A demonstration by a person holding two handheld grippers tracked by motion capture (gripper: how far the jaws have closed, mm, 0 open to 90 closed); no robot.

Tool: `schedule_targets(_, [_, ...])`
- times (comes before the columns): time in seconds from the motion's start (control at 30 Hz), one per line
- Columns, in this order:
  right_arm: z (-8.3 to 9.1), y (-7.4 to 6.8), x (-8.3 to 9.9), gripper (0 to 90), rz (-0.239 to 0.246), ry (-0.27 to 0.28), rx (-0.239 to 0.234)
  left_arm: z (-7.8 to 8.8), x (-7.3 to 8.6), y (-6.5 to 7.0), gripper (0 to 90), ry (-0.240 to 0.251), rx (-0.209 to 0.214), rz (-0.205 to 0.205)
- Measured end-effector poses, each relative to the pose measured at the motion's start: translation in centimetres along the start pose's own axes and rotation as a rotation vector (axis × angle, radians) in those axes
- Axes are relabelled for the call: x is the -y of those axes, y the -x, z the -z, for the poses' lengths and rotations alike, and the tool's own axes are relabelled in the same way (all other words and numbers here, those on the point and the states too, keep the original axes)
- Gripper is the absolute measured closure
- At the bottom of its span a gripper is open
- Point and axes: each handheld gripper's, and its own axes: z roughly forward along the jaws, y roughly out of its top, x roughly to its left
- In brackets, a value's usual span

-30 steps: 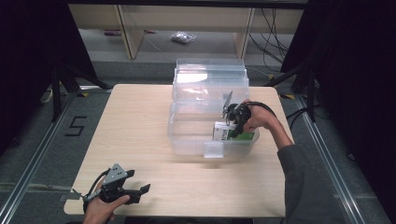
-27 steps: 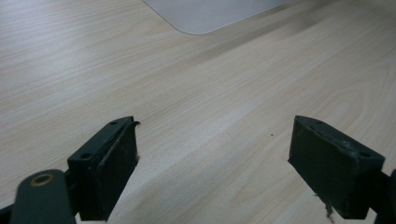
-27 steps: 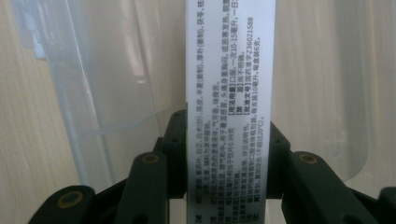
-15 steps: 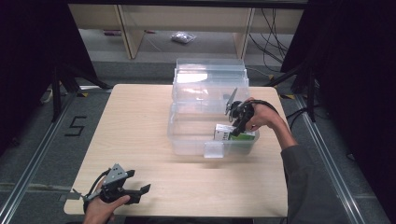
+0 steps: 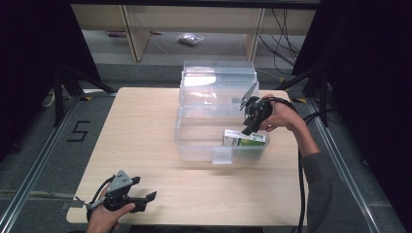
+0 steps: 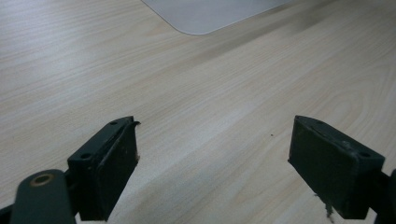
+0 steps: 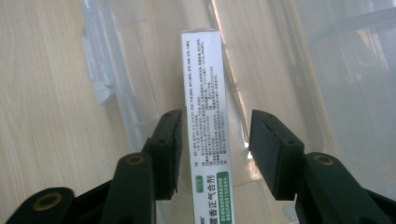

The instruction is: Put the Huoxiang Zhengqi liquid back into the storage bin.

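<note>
Right tongs point(image 7: 215, 140): the jaws have just been opened and are lifted a little; the box is between them but is not pinched.
Box point(image 5: 244, 138): it is laid inside the clear bin point(image 5: 194, 145) on the desk point(image 5: 145, 126).
Left tongs point(image 5: 127, 196): spread wide, nothing held, low near the desk's front edge.
Meaning: the box seems let go, so the drop looks done.

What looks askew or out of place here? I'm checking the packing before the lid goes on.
Nothing stands out. The white-and-green carton lies flat inside the clear plastic bin, near its front right corner. The right gripper has just been opening, its jaws astride the carton.
</note>
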Motion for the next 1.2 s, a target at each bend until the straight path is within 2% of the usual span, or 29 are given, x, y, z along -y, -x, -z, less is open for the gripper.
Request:
schedule_targets(0.03, [0.1,-0.2,0.1,52.7,-0.030,-0.004,0.003,-0.1,0.0,-0.1,14.8,0.004,0.008,0.000])
schedule_targets(0.13, [0.3,-0.4,0.0,50.6,-0.036,0.005,0.003,0.0,0.0,-0.1,14.8,0.002,0.007,0.001])
schedule_targets(0.17, [0.5,-0.6,-0.1,48.7,-0.059,0.019,0.003,-0.1,0.0,0.0,14.9,0.003,0.007,0.002])
schedule_targets(0.2, [0.5,-0.6,-0.1,48.7,-0.059,0.019,0.003,-0.1,0.0,0.0,14.9,0.003,0.007,0.002])
schedule_targets(0.23, [0.8,-0.9,-0.1,47.2,-0.082,0.027,0.011,-0.1,0.0,0.0,14.9,0.003,0.007,0.000])
schedule_targets(0.4, [1.2,-1.2,-0.1,43.8,-0.118,0.022,0.044,0.0,0.0,-0.1,14.9,0.003,0.007,0.001])
schedule_targets(0.43, [1.4,-1.3,-0.1,42.1,-0.117,0.048,0.051,0.0,0.0,0.0,14.9,0.004,0.006,0.002])
schedule_targets(0.47, [1.4,-1.3,-0.1,42.1,-0.117,0.048,0.051,0.0,0.0,-0.1,14.9,0.004,0.007,0.002])
schedule_targets(0.53, [1.5,-1.6,0.1,38.8,-0.153,0.059,0.064,-0.1,0.0,-0.1,14.8,0.007,0.006,0.008])
schedule_targets(0.7, [1.6,-2.0,0.4,36.9,-0.172,0.089,0.077,0.0,0.0,-0.1,14.8,0.006,0.004,0.005])
schedule_targets(0.73, [1.8,-2.0,0.5,36.3,-0.196,0.103,0.086,-0.1,0.0,-0.1,14.9,0.007,0.006,0.005])
schedule_targets(0.87, [1.9,-2.1,0.8,35.4,-0.217,0.134,0.077,0.0,0.0,-0.1,14.9,0.004,0.002,0.004])
schedule_targets(1.03, [1.5,-2.3,1.0,33.7,-0.247,0.136,0.082,0.0,0.0,-0.1,14.9,0.003,0.001,0.005])
schedule_targets(1.1, [1.4,-2.6,1.0,31.7,-0.265,0.149,0.090,0.0,0.0,-0.1,14.9,0.002,0.000,0.006])
schedule_targets(1.17, [1.3,-2.7,1.0,30.5,-0.262,0.155,0.089,0.0,0.0,-0.1,14.9,0.002,0.000,0.006])
schedule_targets(1.2, [1.3,-3.1,1.0,29.6,-0.280,0.158,0.088,0.0,0.0,-0.1,14.8,0.003,0.001,0.005])
